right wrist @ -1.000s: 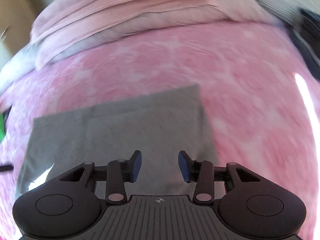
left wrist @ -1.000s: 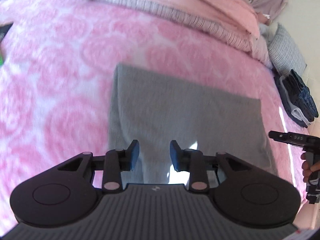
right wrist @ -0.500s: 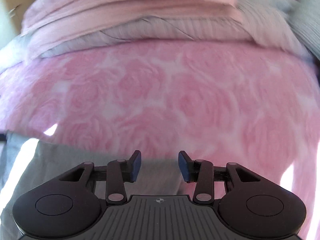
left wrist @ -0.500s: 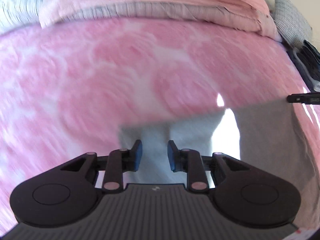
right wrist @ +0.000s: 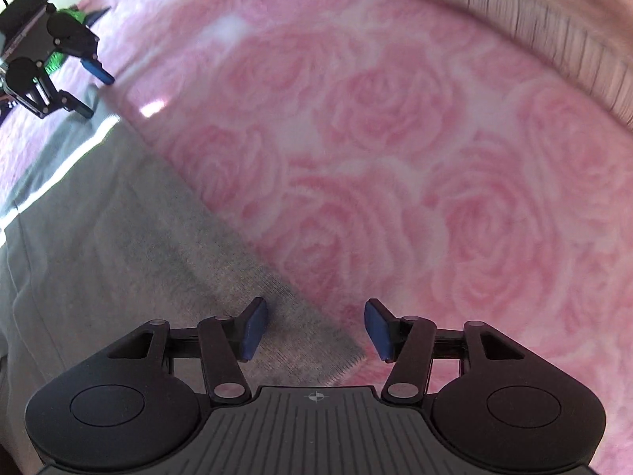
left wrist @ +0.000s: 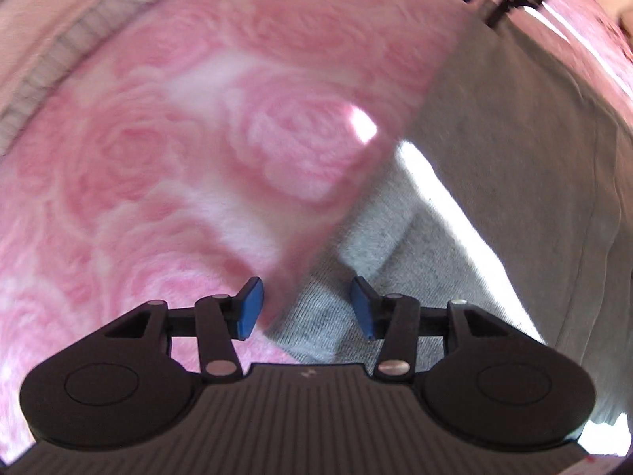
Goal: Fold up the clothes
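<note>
Spread over the bed: a pink rose-patterned blanket (right wrist: 395,182), with a folded pink cover and a ribbed grey knit hem (right wrist: 554,39) piled along its far edge. Flat on the blanket: a grey folded garment (right wrist: 118,245), long axis running between the two tools, one short end under each. Streaks of sunlight across the grey cloth and one bright spot on the pink. Nothing lying on top of the garment or blocking either corner. Left tool (left wrist: 302,306) pointing steeply down over one corner of the garment, jaws parted and just widened, blue pads astride the cloth's edge but not pressing on it, pink blanket beneath the left pad and grey knit between. Right tool (right wrist: 314,330) likewise tipped down over the opposite corner, jaws wide apart and just opened further, left pad above grey fabric, right pad above bare blanket, the garment's corner between them, ungripped. Seen small at the upper left of the right wrist view: the left tool again, beside a green object too blurred to identify.
</note>
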The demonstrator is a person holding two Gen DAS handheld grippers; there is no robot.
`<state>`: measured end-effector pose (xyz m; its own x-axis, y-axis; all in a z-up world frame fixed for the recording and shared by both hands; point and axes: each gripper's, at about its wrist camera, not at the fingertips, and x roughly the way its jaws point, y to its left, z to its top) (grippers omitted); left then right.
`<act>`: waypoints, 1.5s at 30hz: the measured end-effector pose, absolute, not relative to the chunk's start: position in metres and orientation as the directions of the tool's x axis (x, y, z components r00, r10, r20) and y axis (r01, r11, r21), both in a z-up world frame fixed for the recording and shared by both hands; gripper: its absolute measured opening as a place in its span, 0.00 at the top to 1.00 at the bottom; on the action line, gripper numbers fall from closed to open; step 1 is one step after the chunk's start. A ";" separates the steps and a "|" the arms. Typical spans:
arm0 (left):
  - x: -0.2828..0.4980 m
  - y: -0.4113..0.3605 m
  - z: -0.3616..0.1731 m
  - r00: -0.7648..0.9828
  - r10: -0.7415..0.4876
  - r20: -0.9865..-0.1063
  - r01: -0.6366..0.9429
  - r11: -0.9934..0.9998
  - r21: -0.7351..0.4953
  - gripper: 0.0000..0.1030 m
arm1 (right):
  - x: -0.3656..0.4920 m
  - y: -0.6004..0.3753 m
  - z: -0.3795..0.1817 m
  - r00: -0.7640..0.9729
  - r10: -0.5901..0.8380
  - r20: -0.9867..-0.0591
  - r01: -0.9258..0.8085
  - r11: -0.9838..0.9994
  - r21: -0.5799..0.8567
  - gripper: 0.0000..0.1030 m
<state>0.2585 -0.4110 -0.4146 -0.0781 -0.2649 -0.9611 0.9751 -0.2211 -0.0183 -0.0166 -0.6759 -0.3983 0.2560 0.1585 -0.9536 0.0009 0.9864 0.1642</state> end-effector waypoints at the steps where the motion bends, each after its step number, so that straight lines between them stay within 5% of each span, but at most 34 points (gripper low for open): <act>1: 0.259 -0.415 -0.415 -0.088 -0.253 -0.963 0.972 -0.235 -0.027 0.56 | -0.017 -0.676 -0.399 0.259 0.160 -0.952 -0.002 0.986 0.165 0.50; 6: 0.258 -0.416 -0.414 -0.107 -0.241 -0.965 0.965 -0.260 -0.042 0.63 | -0.021 -0.665 -0.392 0.273 0.147 -0.951 -0.031 0.989 0.144 0.87; 8: 0.251 -0.413 -0.411 -0.113 -0.250 -0.961 0.960 -0.278 -0.041 0.79 | -0.024 -0.655 -0.385 0.285 0.098 -0.954 -0.026 0.995 0.094 0.90; 12: 0.228 -0.402 -0.405 -0.021 -0.298 -0.954 0.952 -0.297 0.072 0.95 | -0.038 -0.624 -0.363 0.347 -0.044 -0.937 -0.020 0.998 -0.054 0.94; 18: 0.203 -0.367 -0.355 0.098 -0.445 -0.890 0.969 -0.160 0.187 0.96 | -0.094 -0.556 -0.301 0.506 -0.256 -0.824 0.041 0.961 -0.273 0.95; 28: 0.114 -0.247 -0.249 0.126 -0.602 -0.789 0.990 0.023 0.140 0.96 | -0.221 -0.413 -0.222 0.585 -0.419 -0.694 0.135 0.894 -0.426 0.95; 35: 0.035 -0.169 -0.243 0.127 -0.567 -0.814 0.992 0.076 0.101 0.96 | -0.294 -0.341 -0.234 0.546 -0.395 -0.738 0.100 0.906 -0.411 0.95; 40: -0.014 -0.128 -0.274 0.111 -0.495 -0.862 0.985 0.171 0.029 0.96 | -0.333 -0.304 -0.290 0.393 -0.318 -0.863 -0.006 0.937 -0.348 0.94; 43: -0.035 -0.112 -0.310 0.070 -0.419 -0.905 0.961 0.270 -0.051 0.88 | -0.346 -0.291 -0.328 0.265 -0.309 -0.913 0.001 0.947 -0.320 0.88; 45: -0.043 -0.100 -0.329 0.058 -0.394 -0.917 0.923 0.372 -0.101 0.87 | -0.353 -0.296 -0.333 0.243 -0.271 -0.931 0.140 0.960 -0.243 0.74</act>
<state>-0.0426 -0.1001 -0.3294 0.0582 -0.3942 -0.9172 0.9227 0.3720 -0.1013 -0.3534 -0.2961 -0.3327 0.2430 -0.2714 -0.9313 0.1395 0.9599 -0.2433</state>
